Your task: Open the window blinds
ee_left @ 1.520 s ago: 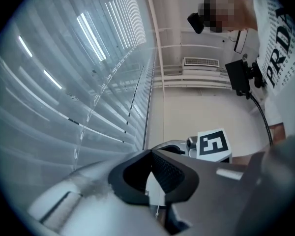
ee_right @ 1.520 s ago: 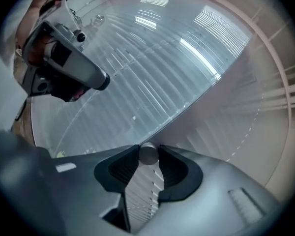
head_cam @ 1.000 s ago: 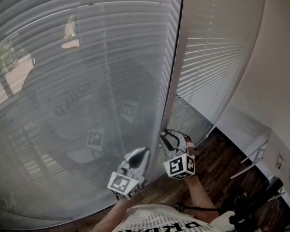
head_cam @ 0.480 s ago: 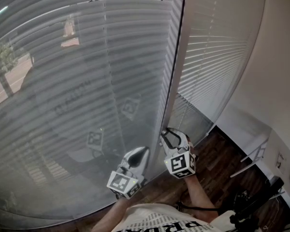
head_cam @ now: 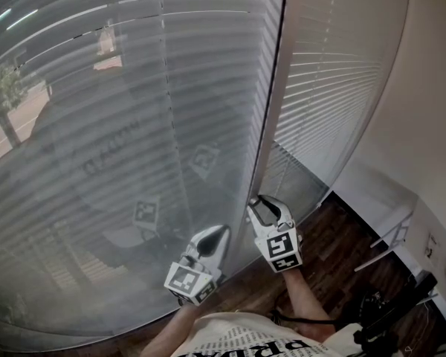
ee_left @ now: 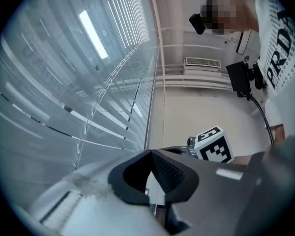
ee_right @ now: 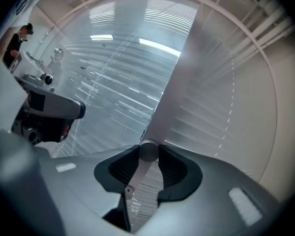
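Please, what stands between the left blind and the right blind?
A pale vertical window post, plain in the head view. The jaws of the right gripper hold a round rod in front of it.

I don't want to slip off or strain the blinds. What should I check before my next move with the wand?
1. Right gripper on the tilt wand: ok, the wand sits between both pads.
2. Left gripper out of the way: ok, it is beside the right one, jaws together, holding nothing.
3. Large blind open: not ok, the slats are mostly closed, with only thin bright gaps near the top.
4. Side blind open: not ok, the slats are closed.
5. Turn left in the wand: cannot tell.
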{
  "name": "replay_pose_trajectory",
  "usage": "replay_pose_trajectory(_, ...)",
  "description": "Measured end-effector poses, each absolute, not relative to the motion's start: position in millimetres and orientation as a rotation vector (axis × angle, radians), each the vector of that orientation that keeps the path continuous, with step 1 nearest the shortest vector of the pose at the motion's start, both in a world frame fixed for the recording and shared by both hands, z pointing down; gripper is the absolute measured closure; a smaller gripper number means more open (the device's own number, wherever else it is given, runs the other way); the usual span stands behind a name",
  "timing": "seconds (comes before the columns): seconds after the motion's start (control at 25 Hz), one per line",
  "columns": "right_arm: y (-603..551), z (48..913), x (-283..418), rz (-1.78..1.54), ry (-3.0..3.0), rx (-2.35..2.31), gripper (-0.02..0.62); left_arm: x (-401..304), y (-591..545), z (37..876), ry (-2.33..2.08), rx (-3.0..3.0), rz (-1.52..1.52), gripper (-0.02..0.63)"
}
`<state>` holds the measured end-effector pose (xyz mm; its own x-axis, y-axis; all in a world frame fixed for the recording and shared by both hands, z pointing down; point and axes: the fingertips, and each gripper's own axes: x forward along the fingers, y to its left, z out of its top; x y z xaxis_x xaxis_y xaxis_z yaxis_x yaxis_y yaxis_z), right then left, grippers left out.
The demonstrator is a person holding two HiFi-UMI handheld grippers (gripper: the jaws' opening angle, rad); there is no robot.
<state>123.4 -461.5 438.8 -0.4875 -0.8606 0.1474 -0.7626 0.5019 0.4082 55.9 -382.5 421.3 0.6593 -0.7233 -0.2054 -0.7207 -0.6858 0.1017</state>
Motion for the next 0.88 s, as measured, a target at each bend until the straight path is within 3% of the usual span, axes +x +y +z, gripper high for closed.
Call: replay_pose_trajectory(0.88, -464.1, 442.0, 129.0, -0.041, -2.587, 1.468, 0.474, 58.3, -378.3, 425.2, -1.218, 2.851, -0.354, 0.614)
